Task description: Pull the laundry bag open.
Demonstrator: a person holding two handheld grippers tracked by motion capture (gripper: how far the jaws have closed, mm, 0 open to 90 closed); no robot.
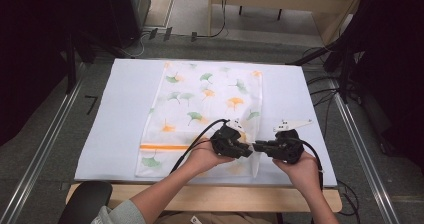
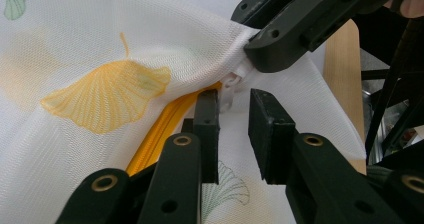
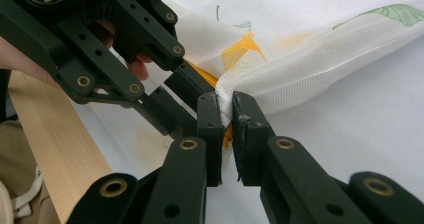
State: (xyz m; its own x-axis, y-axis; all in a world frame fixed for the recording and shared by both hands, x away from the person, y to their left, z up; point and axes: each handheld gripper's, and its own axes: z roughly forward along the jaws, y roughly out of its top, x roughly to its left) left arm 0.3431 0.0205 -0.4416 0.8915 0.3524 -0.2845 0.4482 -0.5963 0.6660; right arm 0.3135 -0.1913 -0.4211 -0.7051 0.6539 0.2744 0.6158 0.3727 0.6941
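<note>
Lengthwise, mesh bag (image 1: pixel 200 114) away from person.

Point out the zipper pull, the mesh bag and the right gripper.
zipper pull (image 2: pixel 233 82), left gripper view, its white tab.
mesh bag (image 1: pixel 200 96), high view, its printed middle.
right gripper (image 3: pixel 226 115), right gripper view, between its fingertips.

White leaf-printed mesh bag (image 1: pixel 200 114) with orange zipper (image 2: pixel 155 134), flat on table.
</note>
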